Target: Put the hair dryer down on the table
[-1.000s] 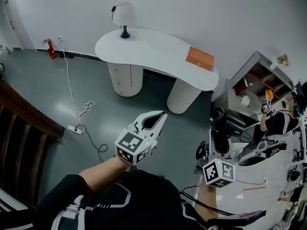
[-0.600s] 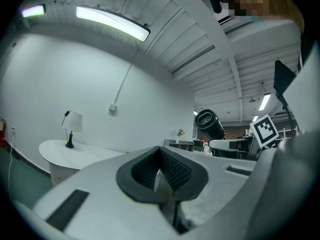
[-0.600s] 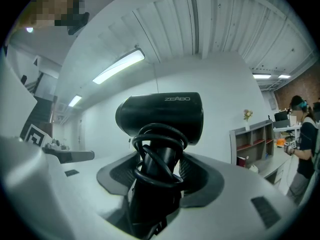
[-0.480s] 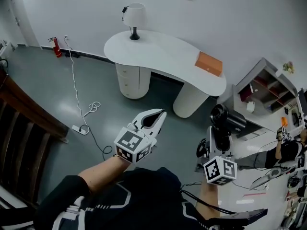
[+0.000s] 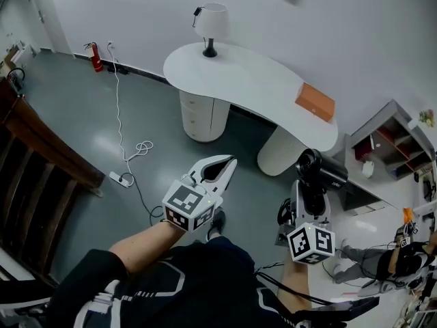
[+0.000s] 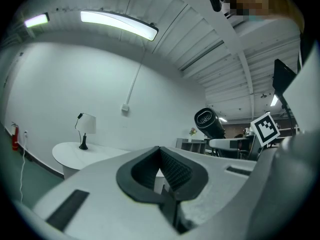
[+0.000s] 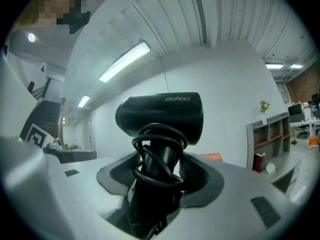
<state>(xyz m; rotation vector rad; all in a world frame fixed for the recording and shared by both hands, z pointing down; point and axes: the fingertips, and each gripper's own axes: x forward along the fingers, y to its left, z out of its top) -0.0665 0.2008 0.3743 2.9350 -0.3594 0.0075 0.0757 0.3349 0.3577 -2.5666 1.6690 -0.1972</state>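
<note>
A black hair dryer [image 5: 319, 172] stands upright in my right gripper [image 5: 305, 198], which is shut on its handle. Its cable is wound round that handle [image 7: 156, 168], and the barrel [image 7: 161, 113] sits above the jaws of the right gripper [image 7: 157, 179]. The dryer is in the air over the grey floor, short of the curved white table [image 5: 254, 84]. My left gripper [image 5: 227, 164] is shut and holds nothing, level with the dryer and to its left. From the left gripper [image 6: 160, 153] the dryer [image 6: 208, 123] shows at the right.
On the table stand a white lamp [image 5: 211, 22] at its far end and an orange box [image 5: 315, 102] at its near right end. A power strip with a white cord [image 5: 120, 178] lies on the floor. There is dark wooden furniture [image 5: 34, 159] at the left and a shelf unit [image 5: 392, 132] at the right.
The head view has swung, so the table now sits further right and nearer. The dryer has risen a little with the right gripper. The left gripper holds its pose.
</note>
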